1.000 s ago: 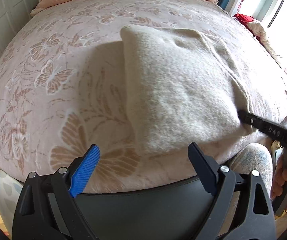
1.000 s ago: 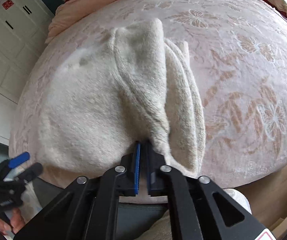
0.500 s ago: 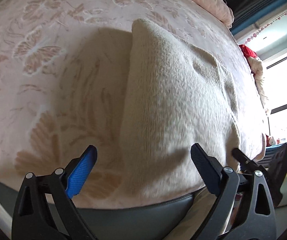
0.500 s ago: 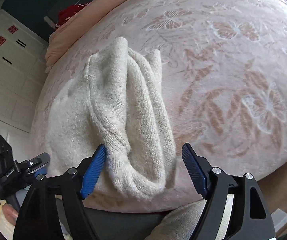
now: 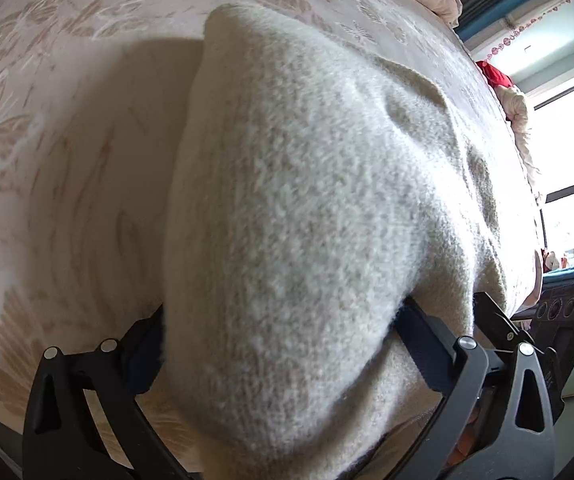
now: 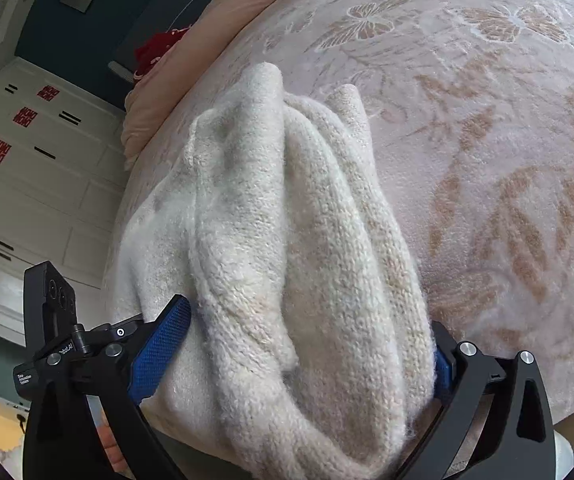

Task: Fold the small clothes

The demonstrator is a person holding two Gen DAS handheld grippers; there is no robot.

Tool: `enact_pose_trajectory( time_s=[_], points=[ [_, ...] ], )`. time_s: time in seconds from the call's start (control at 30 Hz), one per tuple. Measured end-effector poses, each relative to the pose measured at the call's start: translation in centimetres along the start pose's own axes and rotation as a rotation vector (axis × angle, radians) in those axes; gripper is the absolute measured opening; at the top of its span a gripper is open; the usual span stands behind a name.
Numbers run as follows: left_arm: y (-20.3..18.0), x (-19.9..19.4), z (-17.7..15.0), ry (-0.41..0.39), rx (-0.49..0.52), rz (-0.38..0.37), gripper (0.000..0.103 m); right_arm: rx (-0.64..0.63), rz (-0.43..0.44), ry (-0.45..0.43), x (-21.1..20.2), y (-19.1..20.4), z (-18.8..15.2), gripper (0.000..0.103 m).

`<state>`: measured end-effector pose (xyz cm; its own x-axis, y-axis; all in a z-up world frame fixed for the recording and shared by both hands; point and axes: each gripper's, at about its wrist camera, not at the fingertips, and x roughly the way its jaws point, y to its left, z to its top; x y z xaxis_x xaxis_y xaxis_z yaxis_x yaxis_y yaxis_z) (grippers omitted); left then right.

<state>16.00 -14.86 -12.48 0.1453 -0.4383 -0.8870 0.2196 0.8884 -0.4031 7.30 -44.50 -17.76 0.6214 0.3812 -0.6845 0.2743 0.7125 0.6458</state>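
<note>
A cream knitted garment (image 5: 307, 200) lies folded in thick layers on the pink butterfly-patterned bedspread (image 5: 67, 140). My left gripper (image 5: 281, 316) straddles its near end. The jaws stand wide and are still opening, with the bundle bulging between them and hiding both pads. In the right wrist view the garment (image 6: 287, 220) shows several rolled folds. My right gripper (image 6: 307, 320) straddles that end too, its jaws opening, with the blue pads (image 6: 159, 352) beside the cloth and not squeezing it. Each gripper shows at the edge of the other's view.
A peach quilt (image 6: 159, 120) is bunched at the head of the bed, with a red item (image 6: 155, 48) behind it. White cupboards (image 6: 27, 184) stand at the left in the right wrist view. A bright window (image 5: 567, 160) lies beyond the bed's far side.
The right gripper was shut on a fold of the garment; it has opened wide and dropped over the bundle. The left gripper moved in and down until the garment's end sits between its jaws.
</note>
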Motion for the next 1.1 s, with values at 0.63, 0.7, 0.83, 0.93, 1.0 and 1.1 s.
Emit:
enact_pose_trajectory(
  time_s=[0.63, 0.7, 0.83, 0.93, 1.0, 1.1],
  points=[
    [-7.3, -12.2, -5.2, -0.029, 0.266, -0.011, 0.044, -0.009, 0.062, -0.018, -12.9, 6.1, -4.0, 0.038],
    [-8.2, -14.1, -5.8, -0.057, 0.304, -0.01, 0.044, -0.04, 0.06, -0.053, -15.2, 7.5, -4.3, 0.038],
    [-10.6, -18.6, -7.0, -0.153, 0.376, -0.014, 0.044, -0.12, 0.069, -0.151, -19.5, 10.7, -4.7, 0.038],
    [-12.0, -21.8, -6.7, -0.235, 0.411, -0.01, 0.044, -0.182, 0.084, -0.225, -22.0, 13.5, -4.6, 0.038],
    [-12.7, -24.5, -6.9, -0.307, 0.437, -0.003, 0.044, -0.23, 0.099, -0.277, -23.5, 15.7, -4.4, 0.038],
    [-13.1, -28.4, -6.9, -0.406, 0.461, 0.007, 0.044, -0.294, 0.119, -0.35, -25.2, 18.8, -4.3, 0.038]
  ],
)
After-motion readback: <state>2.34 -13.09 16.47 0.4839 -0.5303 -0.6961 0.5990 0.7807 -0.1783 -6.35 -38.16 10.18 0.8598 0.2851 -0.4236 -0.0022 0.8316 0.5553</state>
